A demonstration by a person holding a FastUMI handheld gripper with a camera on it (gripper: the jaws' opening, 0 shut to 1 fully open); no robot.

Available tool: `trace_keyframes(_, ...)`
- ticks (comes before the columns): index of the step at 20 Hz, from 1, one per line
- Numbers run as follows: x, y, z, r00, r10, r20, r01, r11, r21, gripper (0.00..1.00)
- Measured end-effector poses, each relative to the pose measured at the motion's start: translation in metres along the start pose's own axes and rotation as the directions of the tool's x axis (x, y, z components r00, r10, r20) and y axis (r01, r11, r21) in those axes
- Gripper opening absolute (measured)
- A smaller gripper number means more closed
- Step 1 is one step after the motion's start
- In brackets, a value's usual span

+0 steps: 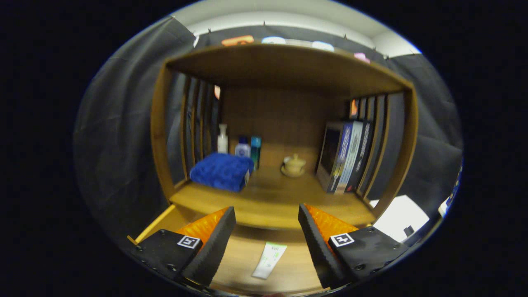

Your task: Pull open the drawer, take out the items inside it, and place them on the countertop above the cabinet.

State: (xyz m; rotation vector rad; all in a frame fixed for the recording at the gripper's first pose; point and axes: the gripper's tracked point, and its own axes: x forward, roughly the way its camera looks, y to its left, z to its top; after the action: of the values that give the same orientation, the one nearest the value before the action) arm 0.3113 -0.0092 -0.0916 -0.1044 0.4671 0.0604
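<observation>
The cabinet [284, 123] filled the middle of the frame, a wooden box with slatted sides, and its countertop [272, 198] ran across the centre. On it, from largest to smallest, stood a row of books [346, 159] at the right, a folded blue towel [222, 171] left of centre, three bottles [241, 146] behind the towel, and a small lidded pot [293, 166] near the back. Below the countertop, at the bottom of the frame, the drawer [243, 260] stood pulled open, its floor showing between the fingers. On that floor lay a tube [269, 260], white with green print, flat, lengthwise, and pointing toward the cabinet. It looked light and soft-walled, likely to dent under a hard squeeze and a little slick, so a gentle pinch across its narrow width near the middle seemed the safest hold. The gripper [267, 235] hung above it with its fingers spread wide and holding nothing, the tube between and below them, not yet touched.
</observation>
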Motion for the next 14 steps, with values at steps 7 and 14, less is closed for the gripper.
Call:
trace_keyframes(7,0.044,0.008,-0.137,0.89,0.041,-0.453,0.022,0.991,0.132,0.99)
trace_keyframes(14,0.047,0.002,-0.174,0.806,0.043,-0.59,0.033,0.992,0.118,1.0)
